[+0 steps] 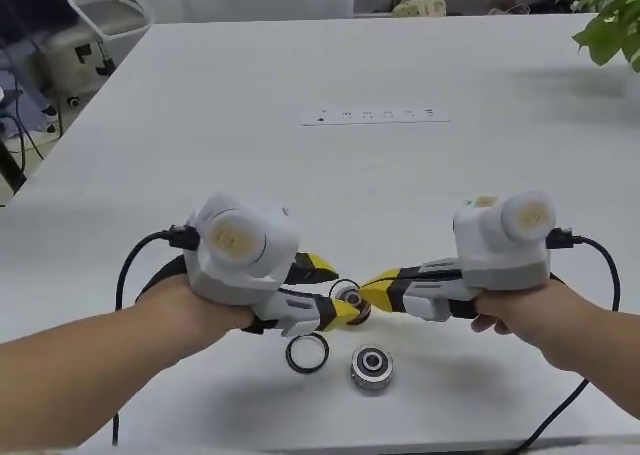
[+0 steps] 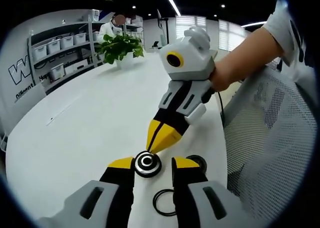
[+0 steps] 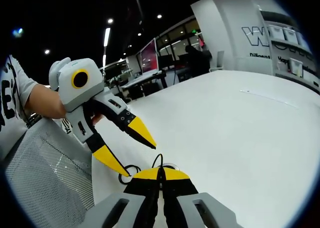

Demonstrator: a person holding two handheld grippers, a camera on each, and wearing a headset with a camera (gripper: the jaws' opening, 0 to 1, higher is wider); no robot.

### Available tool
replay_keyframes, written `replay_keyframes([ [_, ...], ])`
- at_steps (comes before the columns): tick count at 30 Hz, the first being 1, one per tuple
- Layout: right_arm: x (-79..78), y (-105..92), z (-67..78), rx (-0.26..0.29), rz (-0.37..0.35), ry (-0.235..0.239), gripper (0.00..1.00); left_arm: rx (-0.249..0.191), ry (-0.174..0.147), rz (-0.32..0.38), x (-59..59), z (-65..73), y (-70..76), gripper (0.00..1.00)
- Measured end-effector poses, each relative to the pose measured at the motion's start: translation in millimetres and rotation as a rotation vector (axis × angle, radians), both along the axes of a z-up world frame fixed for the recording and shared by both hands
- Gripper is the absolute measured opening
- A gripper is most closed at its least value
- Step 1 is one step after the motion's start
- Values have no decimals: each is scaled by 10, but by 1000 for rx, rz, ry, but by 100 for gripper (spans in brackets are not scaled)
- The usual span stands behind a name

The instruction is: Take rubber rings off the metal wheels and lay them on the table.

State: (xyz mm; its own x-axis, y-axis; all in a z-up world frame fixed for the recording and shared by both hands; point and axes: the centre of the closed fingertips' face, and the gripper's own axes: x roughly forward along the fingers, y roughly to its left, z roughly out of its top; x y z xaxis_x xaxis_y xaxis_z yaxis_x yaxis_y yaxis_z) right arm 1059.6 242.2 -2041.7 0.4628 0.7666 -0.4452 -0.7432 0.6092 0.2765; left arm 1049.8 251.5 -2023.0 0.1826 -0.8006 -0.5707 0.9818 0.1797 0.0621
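Ring (image 3: 158, 160) sits pinched in tight-closed right claw (image 3: 160, 174), wheel (image 2: 146, 165) clamped in left claw (image 2: 154, 163): pull ring straight away from left claw, slowly, both grips firm.

Bright, flat office light; fisheye warp in the gripper views.
Head view: the white table (image 1: 400, 175) is evenly lit and nearly washed out at its far end, with only soft, pale shadows near its front edge. Gripper views: ceiling lights (image 2: 170, 0) flare as strips and dots on a dark ceiling, straight lines bow toward the edges, the wheel (image 2: 146, 164) carries a glint, and the thin ring (image 3: 158, 160) is blurred and hard to make out.
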Motion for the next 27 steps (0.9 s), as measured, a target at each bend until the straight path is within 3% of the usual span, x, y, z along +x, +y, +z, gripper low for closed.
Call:
replay_keyframes([
  [11,-9,46,78,28,5,-8,0,-47,2,23,-57,190,112,35],
  [20,-6,65,106,32,11,-15,0,-65,27,56,-111,261,239,47],
  [27,-13,100,144,41,19,-20,0,-73,26,73,-131,292,337,53],
])
